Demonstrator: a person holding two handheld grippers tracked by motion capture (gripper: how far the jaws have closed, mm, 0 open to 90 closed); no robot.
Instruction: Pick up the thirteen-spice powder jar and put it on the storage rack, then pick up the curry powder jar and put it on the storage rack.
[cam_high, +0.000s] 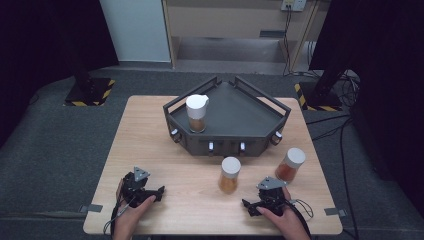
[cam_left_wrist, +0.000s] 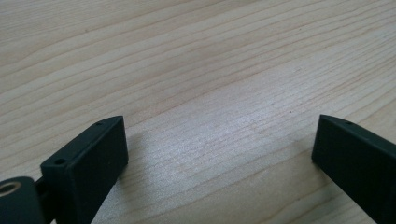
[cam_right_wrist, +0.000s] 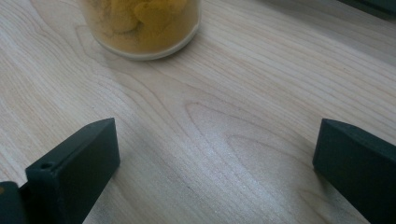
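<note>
Three spice jars stand upright: one in the rack (cam_high: 260, 107), two on the surface (cam_high: 165, 165). Middle jar (cam_high: 229, 175) lies just ahead-left of the right gripper (cam_high: 251, 206), nearer than the left gripper (cam_high: 159, 192); both fingers released.

A pale wooden worktop (cam_high: 150, 130) carries a dark grey tray (cam_high: 240, 112) at its far edge, near the middle. Two white-lidded jars of orange-brown contents stand on the bare wood near the right edge: one (cam_high: 229, 175) just before the tray, another (cam_high: 290, 164) further right.
</note>
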